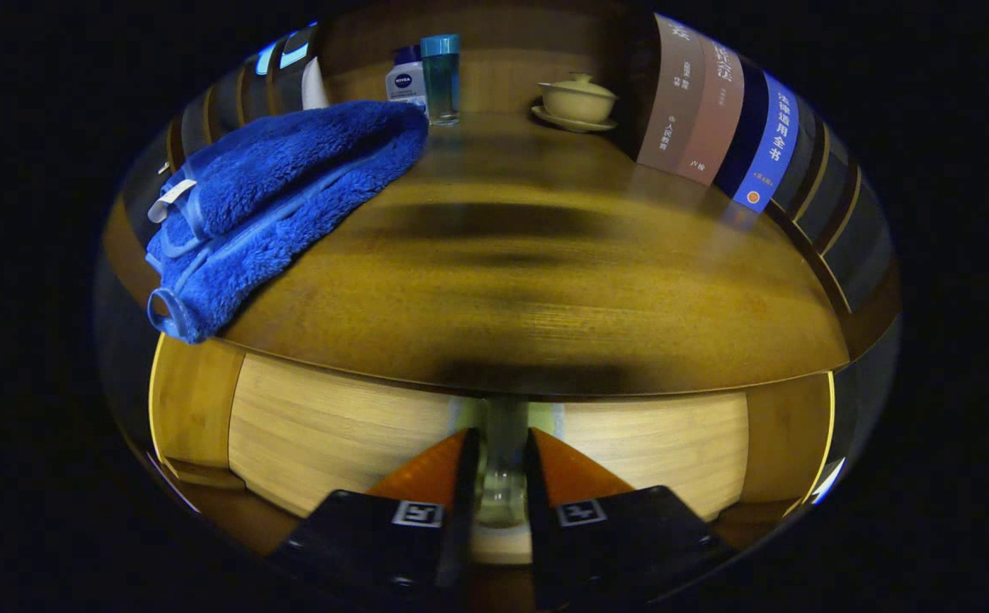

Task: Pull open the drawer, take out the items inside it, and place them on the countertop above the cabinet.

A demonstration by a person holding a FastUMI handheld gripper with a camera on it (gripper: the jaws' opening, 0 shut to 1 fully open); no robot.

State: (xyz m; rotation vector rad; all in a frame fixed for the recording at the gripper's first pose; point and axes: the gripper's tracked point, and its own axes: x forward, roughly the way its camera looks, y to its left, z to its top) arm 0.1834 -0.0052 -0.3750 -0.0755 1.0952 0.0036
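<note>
Drawer (494, 443) handle (501, 464) sits between the hand-held gripper (499, 455) fingers.

Gripper view is aimed level at the countertop (545, 281) edge, close in, with the fingers (426, 477) framed below.

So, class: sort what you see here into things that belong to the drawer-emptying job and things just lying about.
Job:
- gripper, fingers nearly closed on a clear knob-like handle
- drawer front
- countertop

Lying about:
- blue towel, possibly already taken out
- two bottles
- lidded bowl on saucer
- books
</note>
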